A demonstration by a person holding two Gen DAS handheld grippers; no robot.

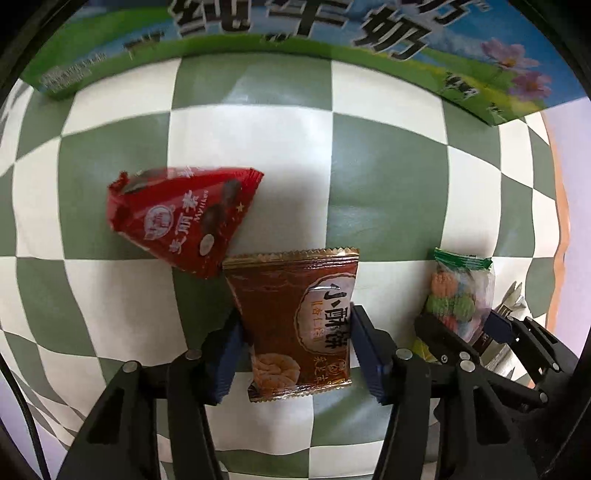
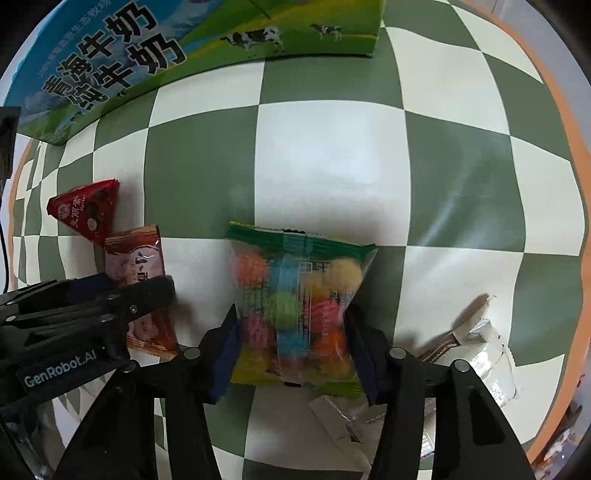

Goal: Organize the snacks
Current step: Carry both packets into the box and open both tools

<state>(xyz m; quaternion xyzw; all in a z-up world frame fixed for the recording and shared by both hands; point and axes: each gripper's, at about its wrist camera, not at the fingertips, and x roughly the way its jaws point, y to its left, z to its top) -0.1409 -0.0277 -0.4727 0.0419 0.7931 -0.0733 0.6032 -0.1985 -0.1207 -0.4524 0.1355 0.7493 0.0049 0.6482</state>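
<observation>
My left gripper [image 1: 295,332] is shut on a brown pastry packet [image 1: 291,280], its blue pads pressing on both side edges; the packet points away from me over the green-and-white checked cloth [image 1: 384,173]. A red triangular chocolate packet [image 1: 181,218] lies just beyond it to the left, corner touching it. My right gripper [image 2: 291,325] is shut on a clear bag of coloured balls [image 2: 291,291] with a green top seal, which is pinched in at the pads. In the right wrist view the left gripper [image 2: 125,288] and the brown packet [image 2: 136,258] sit at the left, close beside the red packet [image 2: 86,210].
A large milk carton box [image 1: 258,22] [image 2: 129,48] lies along the far side of the cloth. A white-and-brown wrapper [image 2: 476,343] lies to the right of the right gripper, and a silvery wrapper [image 2: 340,417] beneath it. The cloth's orange-trimmed edge [image 2: 554,122] curves round the right.
</observation>
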